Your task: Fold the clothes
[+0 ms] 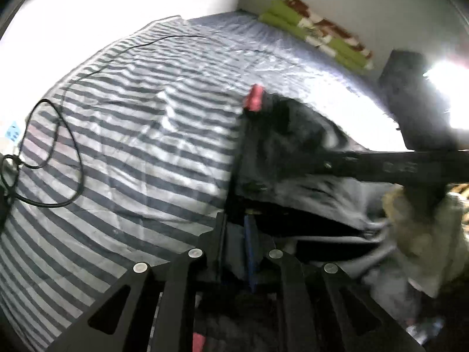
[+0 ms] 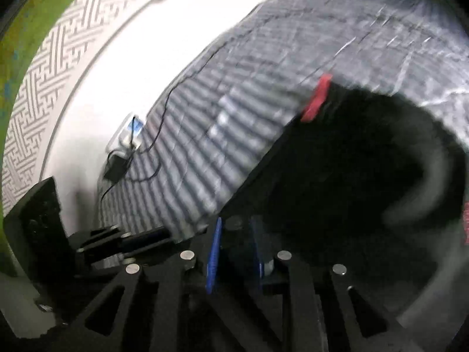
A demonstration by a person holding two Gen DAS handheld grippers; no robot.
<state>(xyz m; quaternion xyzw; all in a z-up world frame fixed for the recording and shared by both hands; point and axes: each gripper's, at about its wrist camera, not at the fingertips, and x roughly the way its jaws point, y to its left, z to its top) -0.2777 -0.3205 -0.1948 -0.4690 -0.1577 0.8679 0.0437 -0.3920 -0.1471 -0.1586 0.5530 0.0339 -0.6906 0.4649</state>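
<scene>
Left wrist | left tool (image 1: 237,243) clamps dark garment (image 1: 281,138) | long axis toward red tab (image 1: 254,97)

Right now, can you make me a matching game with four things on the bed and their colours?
Things:
1. bedsheet
2. garment
3. tag on the garment
4. folded blanket by the wall

Colours:
A. green, red and white
B. black
C. grey and white stripes
D. red

Pairs: 1-C, 2-B, 3-D, 4-A
</scene>
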